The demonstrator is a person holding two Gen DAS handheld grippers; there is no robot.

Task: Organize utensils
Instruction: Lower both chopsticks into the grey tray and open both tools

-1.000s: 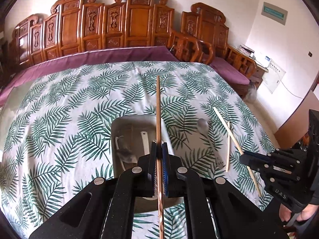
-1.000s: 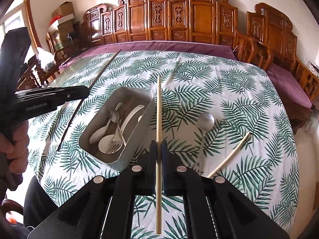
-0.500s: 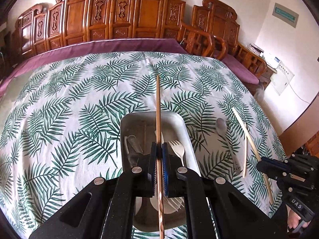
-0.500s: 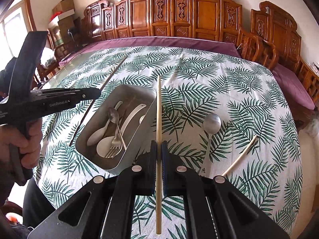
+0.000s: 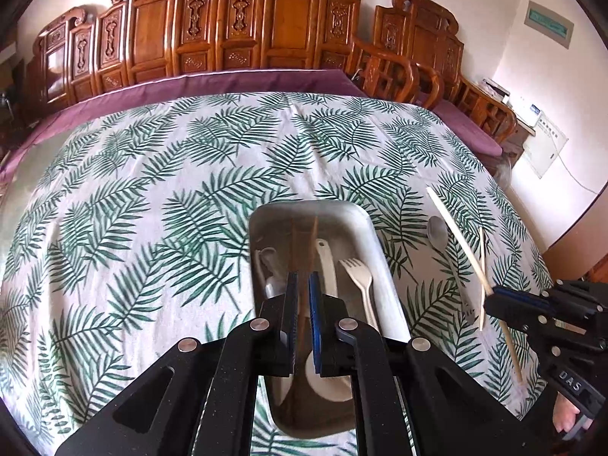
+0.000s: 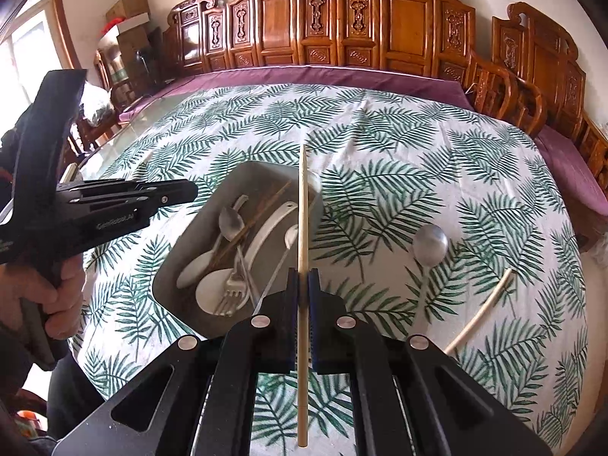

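Pale wood sits pinched between my right fingers [image 6: 308,279]: a light chopstick [image 6: 303,209] runs straight through their closed pads. Its back end trails behind them and its tip reaches out ahead, over the far right corner of the metal tray [image 6: 167,281].

My left fingers [image 5: 309,285] stand close to each other, with only a narrow slot between the pads. Through that slot a brown chopstick [image 6: 250,220] shows as a blur. From the right side it lies slanted in the tray, clear of my left fingertips, so nothing seems clamped there. A hand [image 6: 60,296] grips that tool's handle.

The tray lies directly under and just ahead of the left fingers, and ahead and to the left of the right ones. It holds a white fork [image 5: 357,273], a white ladle-like spoon [image 5: 326,266], a metal fork [image 6: 231,288] and more spoons.

Ahead and to the right of the right fingers, a metal spoon [image 6: 429,245] lies on the bench. A second pale chopstick [image 6: 482,311] lies further right, apart from it.

The leaf-print cloth [image 6: 418,152] covers the bench beyond. A purple cloth [image 6: 342,74] edges its far side, and behind that stand carved wooden chairs [image 6: 399,19].
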